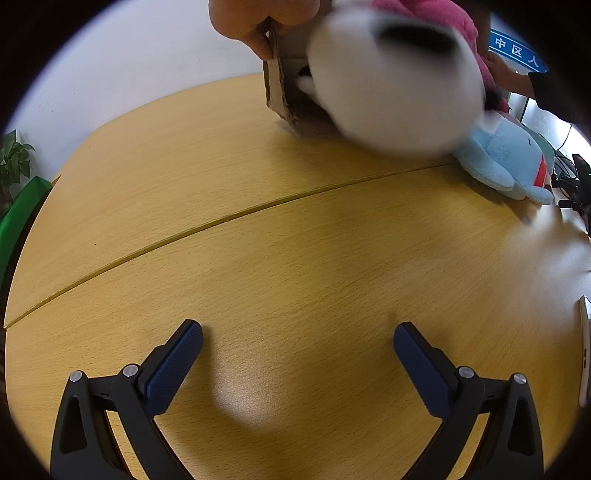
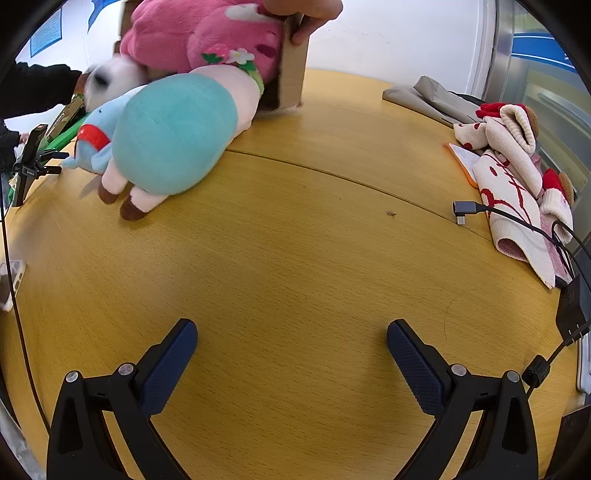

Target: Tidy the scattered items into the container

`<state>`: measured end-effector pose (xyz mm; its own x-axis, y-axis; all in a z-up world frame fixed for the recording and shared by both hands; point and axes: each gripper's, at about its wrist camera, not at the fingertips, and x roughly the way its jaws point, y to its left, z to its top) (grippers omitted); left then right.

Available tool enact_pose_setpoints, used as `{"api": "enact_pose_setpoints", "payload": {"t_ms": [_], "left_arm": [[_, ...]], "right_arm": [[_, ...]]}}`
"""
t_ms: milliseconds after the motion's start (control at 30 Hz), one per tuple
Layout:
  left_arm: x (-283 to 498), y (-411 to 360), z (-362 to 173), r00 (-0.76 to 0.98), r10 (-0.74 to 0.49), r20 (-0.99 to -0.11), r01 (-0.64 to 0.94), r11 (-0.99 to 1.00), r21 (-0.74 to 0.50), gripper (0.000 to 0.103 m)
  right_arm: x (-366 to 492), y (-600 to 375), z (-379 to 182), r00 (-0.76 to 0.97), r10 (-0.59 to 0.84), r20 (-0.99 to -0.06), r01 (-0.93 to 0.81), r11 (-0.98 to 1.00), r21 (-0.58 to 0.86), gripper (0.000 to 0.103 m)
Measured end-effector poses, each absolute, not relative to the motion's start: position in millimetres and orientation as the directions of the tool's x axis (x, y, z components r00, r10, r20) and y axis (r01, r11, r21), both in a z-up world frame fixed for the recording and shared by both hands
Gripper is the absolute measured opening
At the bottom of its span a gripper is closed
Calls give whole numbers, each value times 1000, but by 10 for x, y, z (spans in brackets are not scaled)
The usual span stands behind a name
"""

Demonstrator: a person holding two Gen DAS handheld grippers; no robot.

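A cardboard box (image 1: 282,85) (image 2: 292,66) is tipped on its side at the table's far edge, held by a person's hand (image 1: 255,22) (image 2: 306,14). Plush toys spill from it: a blurred white one (image 1: 395,85) (image 2: 110,79), a pink one (image 2: 199,33) (image 1: 439,11), a teal and pink one (image 2: 173,136), and a light blue one (image 1: 506,158) (image 2: 99,129). My left gripper (image 1: 297,341) and my right gripper (image 2: 291,339) both stand open over bare table, well short of the toys, holding nothing.
The wooden table (image 2: 295,240) has a seam across it. At the right lie red-and-white knitted cloths (image 2: 513,184), a USB cable (image 2: 465,210), a black charger (image 2: 572,306) and grey fabric (image 2: 424,96). A phone stand (image 2: 29,162) and a second person's dark sleeve (image 2: 37,88) are at the left.
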<state>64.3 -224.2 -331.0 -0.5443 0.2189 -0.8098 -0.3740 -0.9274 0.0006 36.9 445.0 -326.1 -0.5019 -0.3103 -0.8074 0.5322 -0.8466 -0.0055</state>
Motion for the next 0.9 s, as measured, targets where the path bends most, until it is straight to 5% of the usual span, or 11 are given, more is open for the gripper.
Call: {"api": "enact_pose_setpoints", "payload": {"t_ms": [900], "left_arm": [[621, -2242, -3326, -543, 221, -810, -378, -926, 1, 103]], "right_arm": [[371, 4453, -3264, -503, -309, -807, 531, -847, -6, 103]]}}
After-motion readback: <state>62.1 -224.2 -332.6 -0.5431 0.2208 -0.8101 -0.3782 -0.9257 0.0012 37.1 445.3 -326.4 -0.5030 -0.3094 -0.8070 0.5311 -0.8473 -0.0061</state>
